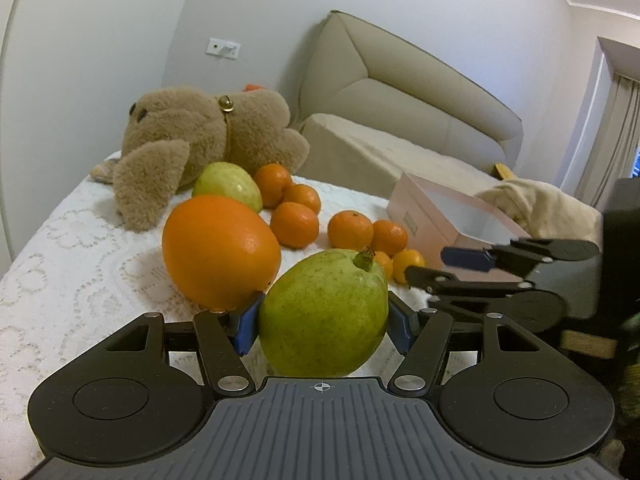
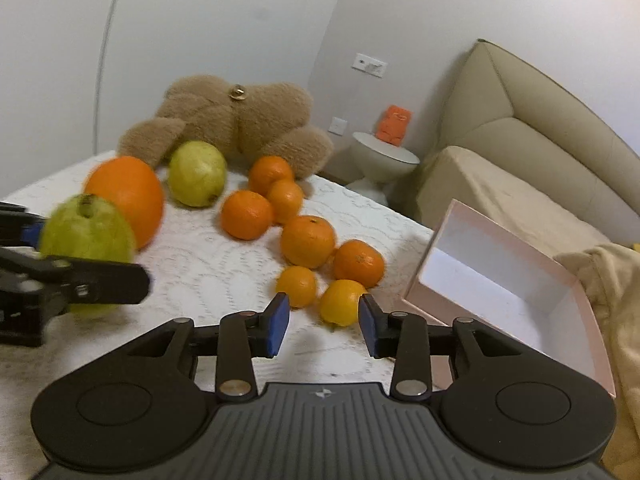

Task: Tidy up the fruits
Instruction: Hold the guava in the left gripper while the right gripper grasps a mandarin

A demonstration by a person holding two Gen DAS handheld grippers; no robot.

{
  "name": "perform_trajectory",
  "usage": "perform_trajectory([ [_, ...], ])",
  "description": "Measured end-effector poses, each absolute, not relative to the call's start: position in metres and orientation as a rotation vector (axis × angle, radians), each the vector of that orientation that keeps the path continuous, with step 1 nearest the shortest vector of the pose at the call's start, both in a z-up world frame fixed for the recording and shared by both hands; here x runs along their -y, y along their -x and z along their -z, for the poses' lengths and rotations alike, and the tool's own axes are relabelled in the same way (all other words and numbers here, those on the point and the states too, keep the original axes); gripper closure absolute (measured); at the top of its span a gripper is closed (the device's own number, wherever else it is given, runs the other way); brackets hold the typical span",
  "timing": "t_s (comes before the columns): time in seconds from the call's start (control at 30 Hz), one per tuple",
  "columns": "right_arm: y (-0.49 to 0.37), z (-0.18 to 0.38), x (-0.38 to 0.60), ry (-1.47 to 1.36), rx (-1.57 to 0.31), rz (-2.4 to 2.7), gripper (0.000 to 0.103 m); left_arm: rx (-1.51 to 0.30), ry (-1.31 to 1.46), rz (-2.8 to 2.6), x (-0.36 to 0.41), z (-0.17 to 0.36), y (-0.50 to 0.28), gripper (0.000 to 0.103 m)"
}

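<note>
The green guava (image 1: pixel 324 312) sits between the blue pads of the left gripper (image 1: pixel 323 322), and both pads press on its sides, so this gripper pinches the fruit; its stem end points up and away from the camera. In the right wrist view the same guava (image 2: pixel 86 236) appears at the left edge, held in the black fingers over the white lace cloth (image 2: pixel 208 264). I take this guava as the landmark. Just behind it, on its left side, lies the big orange (image 1: pixel 220 250), which seems to touch the left pad. Behind the orange, farther from the guava, lies a second, paler guava (image 1: pixel 228 186), and behind that one a brown plush toy (image 1: pixel 208 136) lies on the cloth. To the right of the held guava, and a little behind it, is a loose group of small mandarins (image 1: pixel 350 230), some touching each other. Nearest to the right gripper (image 2: pixel 323 322) is a yellowish small fruit (image 2: pixel 342 302); it lies just ahead of the blue pads, not between them. The jaws of this gripper stand apart with only the cloth between them, so it holds nothing. Farther to the right of the guava stands an open pink box (image 2: pixel 520 280) with a white inside, and nothing shows in the part of it that I can see. Behind the box is a beige sofa (image 2: pixel 540 140).
</note>
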State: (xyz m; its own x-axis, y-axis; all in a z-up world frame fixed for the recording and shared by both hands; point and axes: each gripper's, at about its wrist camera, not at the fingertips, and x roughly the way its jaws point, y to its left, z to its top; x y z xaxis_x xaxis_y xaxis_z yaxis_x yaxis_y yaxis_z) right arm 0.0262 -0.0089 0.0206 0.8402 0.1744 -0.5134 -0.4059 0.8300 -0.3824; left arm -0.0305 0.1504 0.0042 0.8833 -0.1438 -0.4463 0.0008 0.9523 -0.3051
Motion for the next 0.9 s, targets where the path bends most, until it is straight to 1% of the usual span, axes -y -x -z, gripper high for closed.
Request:
perform_trajectory([
  [0.17,-0.033,-0.002,-0.014,0.71,-0.423,-0.255,0.066,-0.523,0.335,0.065,-0.155,0.0,0.026,0.034],
  [0.33,-0.04,0.006,-0.022,0.769,-0.42,-0.218,0.068,-0.536,0.359,0.06,-0.158,0.001,0.026,0.034],
  [0.43,-0.037,-0.005,-0.015,0.693,-0.458,-0.24,0.087,-0.538,0.352,0.066,-0.157,0.001,0.025,0.034],
  [0.5,-0.029,-0.018,-0.005,0.609,-0.481,-0.267,0.091,-0.537,0.353,0.071,-0.156,0.001,0.025,0.034],
  [0.7,-0.015,-0.043,0.052,0.308,-0.597,-0.316,0.091,-0.51,0.339,0.132,-0.149,-0.002,0.027,0.034],
  [0.8,-0.01,-0.044,0.064,0.279,-0.557,-0.317,0.09,-0.502,0.333,0.155,-0.141,-0.003,0.029,0.034],
  [0.87,-0.008,-0.043,0.058,0.331,-0.519,-0.309,0.086,-0.519,0.298,0.131,-0.134,-0.002,0.028,0.034],
  [0.9,-0.008,-0.041,0.05,0.371,-0.496,-0.312,0.08,-0.524,0.292,0.121,-0.133,-0.002,0.028,0.034],
])
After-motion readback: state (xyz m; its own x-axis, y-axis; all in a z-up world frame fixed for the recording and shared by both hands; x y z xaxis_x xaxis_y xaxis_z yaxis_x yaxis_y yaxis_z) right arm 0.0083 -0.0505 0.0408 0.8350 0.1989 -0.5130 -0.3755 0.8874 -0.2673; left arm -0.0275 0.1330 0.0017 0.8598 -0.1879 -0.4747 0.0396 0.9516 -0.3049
